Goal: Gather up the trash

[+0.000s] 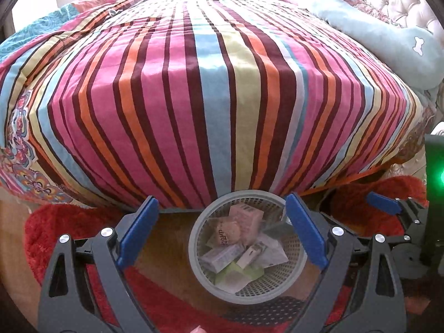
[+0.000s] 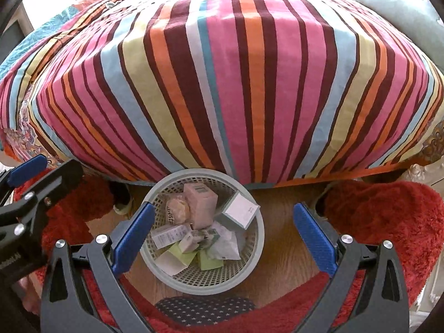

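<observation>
A grey mesh waste basket (image 1: 199,263) (image 2: 255,249) stands on the wooden floor at the foot of the bed. It holds several small boxes, crumpled paper and wrappers, among them a pink box (image 1: 247,213) (image 2: 201,202) and a white square box (image 2: 241,210). My left gripper (image 1: 222,227) is open and empty above the basket. My right gripper (image 2: 223,233) is open and empty, above the basket's right side. The right gripper's fingers (image 1: 384,202) show at the right of the left wrist view. The left gripper's fingers (image 2: 27,168) show at the left of the right wrist view.
A bed with a striped quilt (image 1: 208,97) (image 2: 236,83) fills the far side. A pale blue pillow (image 1: 388,36) lies at its right. Red shaggy rugs (image 1: 55,230) (image 2: 383,222) flank the basket. A dark star-patterned cushion (image 2: 205,309) lies in front.
</observation>
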`<state>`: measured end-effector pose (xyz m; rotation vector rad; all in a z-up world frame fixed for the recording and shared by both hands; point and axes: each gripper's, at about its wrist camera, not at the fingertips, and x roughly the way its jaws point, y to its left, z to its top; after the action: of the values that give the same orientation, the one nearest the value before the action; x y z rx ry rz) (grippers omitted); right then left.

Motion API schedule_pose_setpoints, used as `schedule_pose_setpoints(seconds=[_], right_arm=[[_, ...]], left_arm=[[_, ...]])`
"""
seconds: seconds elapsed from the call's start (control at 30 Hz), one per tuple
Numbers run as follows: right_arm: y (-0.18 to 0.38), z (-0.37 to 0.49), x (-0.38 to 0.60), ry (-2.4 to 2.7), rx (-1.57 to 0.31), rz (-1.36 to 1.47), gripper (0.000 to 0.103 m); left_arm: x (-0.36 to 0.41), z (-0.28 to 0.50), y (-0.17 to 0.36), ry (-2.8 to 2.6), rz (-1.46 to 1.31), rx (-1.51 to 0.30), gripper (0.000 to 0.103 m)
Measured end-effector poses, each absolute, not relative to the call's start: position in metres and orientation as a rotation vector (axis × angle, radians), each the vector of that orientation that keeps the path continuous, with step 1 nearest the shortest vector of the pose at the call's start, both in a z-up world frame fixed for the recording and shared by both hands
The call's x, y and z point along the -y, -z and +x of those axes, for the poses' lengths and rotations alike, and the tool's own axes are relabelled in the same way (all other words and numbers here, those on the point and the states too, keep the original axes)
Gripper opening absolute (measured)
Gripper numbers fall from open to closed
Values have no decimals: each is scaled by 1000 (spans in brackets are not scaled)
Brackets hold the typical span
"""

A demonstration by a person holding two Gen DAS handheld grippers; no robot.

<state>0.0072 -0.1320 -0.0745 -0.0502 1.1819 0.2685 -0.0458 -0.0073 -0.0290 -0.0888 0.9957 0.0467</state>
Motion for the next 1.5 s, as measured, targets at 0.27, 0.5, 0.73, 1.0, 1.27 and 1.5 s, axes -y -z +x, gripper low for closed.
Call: schedule_pose_setpoints(seconds=[0.27, 0.5, 0.73, 1.0, 1.27, 1.5], right_arm=[[78, 7, 132, -271, -1185, -66, 96], [78, 6, 136, -255, -1180, -54, 96], [76, 6, 139, -252, -1165, -54, 96], [75, 5, 139, -252, -1160, -50, 96], [74, 5, 140, -248, -1158, -56, 96], [78, 5, 138, -245, -1167, -57, 96]], left_arm=[[2, -46, 32, -50, -109, -1008, 90], [3, -46, 33, -56, -108, -1012, 90], [6, -45, 34, -50, -99, -1019, 90], [7, -45, 35, -48, -100, -1029, 90], [1, -42, 43, -44, -131, -1053, 90], [1, -45, 41, -72, -114, -1017, 90]])
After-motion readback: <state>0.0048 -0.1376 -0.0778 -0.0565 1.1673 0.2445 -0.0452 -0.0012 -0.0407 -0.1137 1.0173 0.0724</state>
